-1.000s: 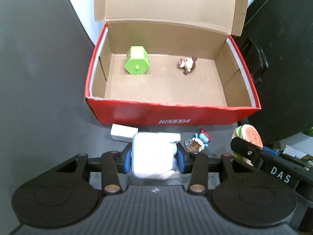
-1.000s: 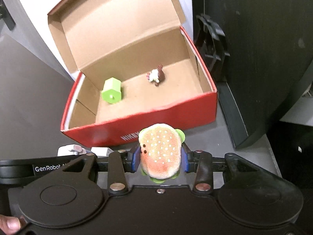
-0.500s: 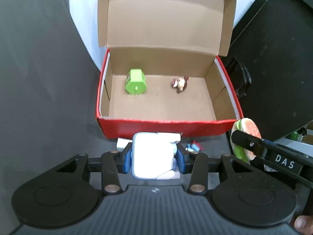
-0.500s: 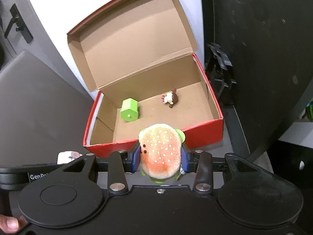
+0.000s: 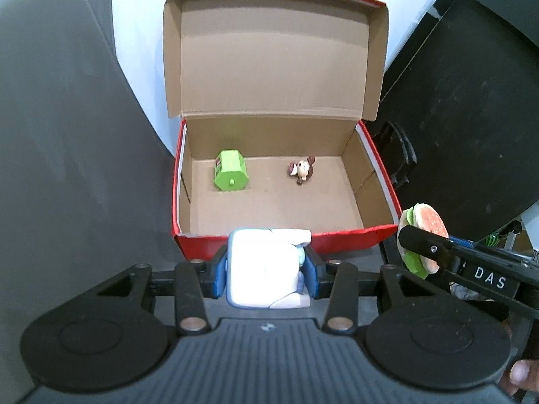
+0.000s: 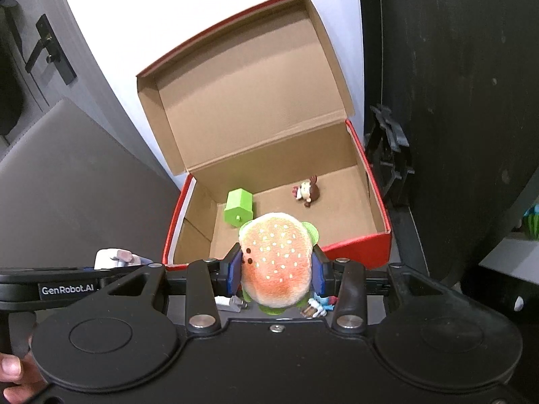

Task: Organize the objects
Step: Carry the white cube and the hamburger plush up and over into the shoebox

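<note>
Left wrist view: left gripper (image 5: pixel 266 271) clenched on a white boxy toy (image 5: pixel 264 267), blue pads pressing both sides, toy held off the table at 6 o'clock of the frame. Red cardboard box (image 5: pixel 353 235) sits ahead at 12 o'clock, lid flipped up against the white wall. Inside the box: green block (image 5: pixel 231 174) at about 10 o'clock of the box floor, small brown figurine (image 5: pixel 302 169) at about 1 o'clock, well apart from each other. Right gripper comes in at 3 o'clock, carrying a burger plush (image 5: pixel 426 224) just beside the box's near right corner.

Right wrist view: right gripper (image 6: pixel 276 271) clenched on the burger plush, plush bulging above the pads, held in front of the box's near wall. Same 2 items inside the box. Below the plush at 6 o'clock, a small blue figurine (image 6: pixel 320 304) and a white-grey bit (image 6: pixel 229 303) lie on the dark table (image 6: pixel 202 303). Left gripper at 9 o'clock with its white toy showing.

Progress: 2 items in the box, 2 in the air near the front edge and not yet over the opening, at least 2 small pieces left on the table. Roughly a third done by my read. Next likely step: carry both over the rim and drop them in free floor space.
</note>
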`<action>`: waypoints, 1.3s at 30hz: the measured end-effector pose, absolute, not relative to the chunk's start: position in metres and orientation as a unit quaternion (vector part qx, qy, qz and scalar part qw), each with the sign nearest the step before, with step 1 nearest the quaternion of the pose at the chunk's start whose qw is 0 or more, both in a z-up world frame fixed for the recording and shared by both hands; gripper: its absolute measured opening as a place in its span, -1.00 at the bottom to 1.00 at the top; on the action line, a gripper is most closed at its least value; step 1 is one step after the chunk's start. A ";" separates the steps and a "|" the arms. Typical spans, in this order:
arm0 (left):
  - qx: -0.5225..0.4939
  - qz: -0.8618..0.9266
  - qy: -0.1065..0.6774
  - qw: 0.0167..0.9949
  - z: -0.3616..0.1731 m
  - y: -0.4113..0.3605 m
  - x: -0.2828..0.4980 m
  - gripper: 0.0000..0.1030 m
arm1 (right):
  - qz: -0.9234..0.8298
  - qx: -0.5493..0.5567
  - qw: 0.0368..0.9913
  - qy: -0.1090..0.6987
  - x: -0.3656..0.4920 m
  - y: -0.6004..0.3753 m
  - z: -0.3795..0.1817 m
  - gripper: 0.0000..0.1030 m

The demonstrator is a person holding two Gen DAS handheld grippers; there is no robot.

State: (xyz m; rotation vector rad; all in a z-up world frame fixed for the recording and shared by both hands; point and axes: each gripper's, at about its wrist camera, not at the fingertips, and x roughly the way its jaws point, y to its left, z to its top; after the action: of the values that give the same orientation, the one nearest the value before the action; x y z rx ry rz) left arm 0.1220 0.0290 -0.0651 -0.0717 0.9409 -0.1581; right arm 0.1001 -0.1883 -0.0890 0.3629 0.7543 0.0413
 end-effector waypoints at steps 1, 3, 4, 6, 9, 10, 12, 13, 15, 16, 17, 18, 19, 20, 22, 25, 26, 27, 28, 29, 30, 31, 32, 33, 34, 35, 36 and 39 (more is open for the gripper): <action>-0.033 -0.077 0.451 0.889 -0.063 0.029 0.122 -0.16 | 0.021 0.175 0.914 0.365 0.101 -0.189 -0.087 -0.23; -0.029 -0.077 0.447 0.891 -0.059 0.030 0.123 -0.16 | 0.023 0.174 0.916 0.361 0.102 -0.192 -0.084 -0.23; -0.028 -0.078 0.445 0.892 -0.058 0.030 0.123 -0.16 | 0.026 0.175 0.916 0.360 0.103 -0.194 -0.084 -0.23; -0.023 -0.080 0.441 0.893 -0.054 0.030 0.124 -0.16 | 0.030 0.174 0.917 0.358 0.106 -0.197 -0.082 -0.23; -0.023 -0.079 0.437 0.896 -0.050 0.032 0.126 -0.16 | 0.040 0.168 0.918 0.356 0.111 -0.199 -0.078 -0.23; -0.024 -0.078 0.436 0.896 -0.049 0.033 0.127 -0.16 | 0.044 0.167 0.919 0.356 0.112 -0.199 -0.077 -0.23; -0.022 -0.079 0.433 0.898 -0.047 0.034 0.128 -0.16 | 0.048 0.161 0.920 0.355 0.116 -0.200 -0.075 -0.23; -0.021 -0.079 0.432 0.898 -0.046 0.034 0.129 -0.16 | 0.049 0.156 0.921 0.355 0.117 -0.200 -0.075 -0.23; -0.020 -0.079 0.431 0.899 -0.046 0.034 0.131 -0.16 | 0.054 0.150 0.922 0.354 0.121 -0.200 -0.074 -0.23; -0.020 -0.079 0.431 0.899 -0.046 0.034 0.131 -0.16 | 0.056 0.148 0.921 0.355 0.122 -0.200 -0.074 -0.23; -0.020 -0.080 0.431 0.899 -0.046 0.034 0.132 -0.16 | 0.058 0.146 0.921 0.355 0.124 -0.200 -0.074 -0.23; -0.019 -0.080 0.431 0.898 -0.046 0.034 0.133 -0.16 | 0.060 0.144 0.922 0.355 0.126 -0.200 -0.073 -0.23; -0.020 -0.079 0.432 0.898 -0.047 0.034 0.135 -0.16 | 0.061 0.142 0.922 0.354 0.128 -0.201 -0.072 -0.23; -0.020 -0.079 0.433 0.898 -0.048 0.034 0.136 -0.16 | 0.063 0.141 0.922 0.355 0.131 -0.201 -0.073 -0.23; -0.020 -0.079 0.435 0.897 -0.051 0.034 0.139 -0.16 | 0.065 0.140 0.921 0.356 0.136 -0.202 -0.073 -0.23; -0.021 -0.080 0.439 0.894 -0.055 0.033 0.144 -0.16 | 0.067 0.135 0.921 0.360 0.144 -0.203 -0.074 -0.23; -0.021 -0.079 0.441 0.894 -0.057 0.033 0.147 -0.16 | 0.068 0.134 0.921 0.361 0.146 -0.203 -0.074 -0.23; -0.023 -0.078 0.444 0.892 -0.059 0.034 0.149 -0.16 | 0.069 0.133 0.920 0.363 0.149 -0.203 -0.075 -0.23; -0.026 -0.078 0.446 0.891 -0.060 0.034 0.151 -0.16 | 0.071 0.133 0.919 0.364 0.152 -0.203 -0.076 -0.23; -0.028 -0.079 0.448 0.890 -0.062 0.035 0.153 -0.16 | 0.073 0.131 0.919 0.365 0.154 -0.204 -0.076 -0.23; -0.028 -0.079 0.450 0.889 -0.064 0.035 0.156 -0.16 | 0.074 0.127 0.919 0.367 0.157 -0.204 -0.077 -0.23; -0.028 -0.078 0.451 0.889 -0.065 0.035 0.159 -0.16 | 0.074 0.126 0.918 0.369 0.161 -0.204 -0.078 -0.23; -0.028 -0.076 0.452 0.888 -0.067 0.036 0.162 -0.16 | 0.074 0.127 0.917 0.372 0.164 -0.205 -0.079 -0.23; -0.028 -0.075 0.453 0.888 -0.068 0.036 0.165 -0.16 | 0.075 0.128 0.915 0.375 0.168 -0.206 -0.080 -0.23; -0.029 -0.073 0.454 0.887 -0.069 0.037 0.167 -0.16 | 0.075 0.127 0.915 0.376 0.171 -0.206 -0.081 -0.23; -0.029 -0.071 0.456 0.887 -0.071 0.038 0.171 -0.16 | 0.075 0.127 0.914 0.379 0.175 -0.207 -0.082 -0.23; -0.028 -0.069 0.457 0.886 -0.073 0.038 0.174 -0.16 | 0.076 0.127 0.913 0.380 0.178 -0.208 -0.083 -0.23; -0.029 -0.064 0.461 0.885 -0.077 0.040 0.184 -0.16 | 0.081 0.125 0.911 0.385 0.188 -0.208 -0.086 -0.23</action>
State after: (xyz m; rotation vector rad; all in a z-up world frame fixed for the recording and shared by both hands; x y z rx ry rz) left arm 0.1844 0.0399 -0.0769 -0.0606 0.9590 -0.1325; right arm 0.1885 -0.2081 -0.0860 0.2572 0.7946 0.1669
